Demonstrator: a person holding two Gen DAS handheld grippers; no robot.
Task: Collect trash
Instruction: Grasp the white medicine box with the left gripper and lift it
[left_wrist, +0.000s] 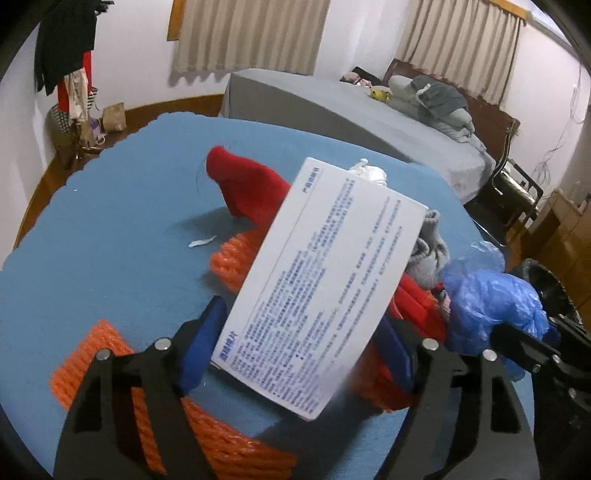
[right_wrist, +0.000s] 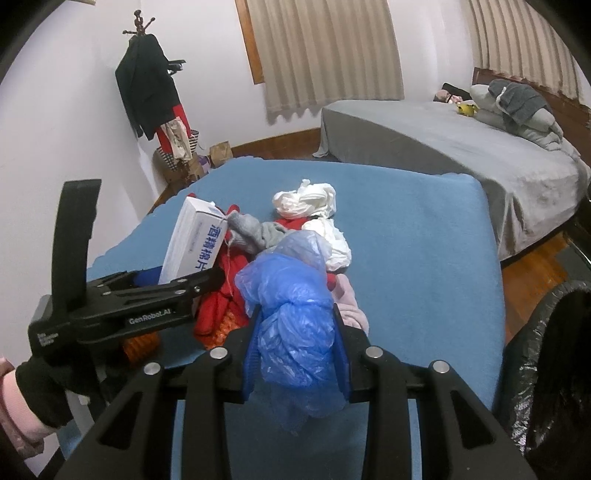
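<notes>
A white box (left_wrist: 325, 280) with blue print stands tilted between the blue pads (left_wrist: 205, 343) of my left gripper (left_wrist: 301, 347), which press on its two long edges. Its low end hangs above the blue tabletop (left_wrist: 110, 221). In the right wrist view the white box (right_wrist: 195, 240) rises from the left gripper (right_wrist: 199, 280), which a gloved hand (right_wrist: 40, 384) holds. My right gripper (right_wrist: 295, 314) is shut on a crumpled blue plastic bag (right_wrist: 291, 317). The blue bag (left_wrist: 487, 302) hangs just right of the box.
A pile lies on the table: red cloth (left_wrist: 247, 184), orange foam netting (left_wrist: 231, 258), a grey sock (right_wrist: 251, 229), white crumpled tissue (right_wrist: 306, 201) and a small white scrap (left_wrist: 201, 242). A black-lined bin (right_wrist: 546, 362) stands at the table's right. Beyond it is a bed (right_wrist: 461, 147).
</notes>
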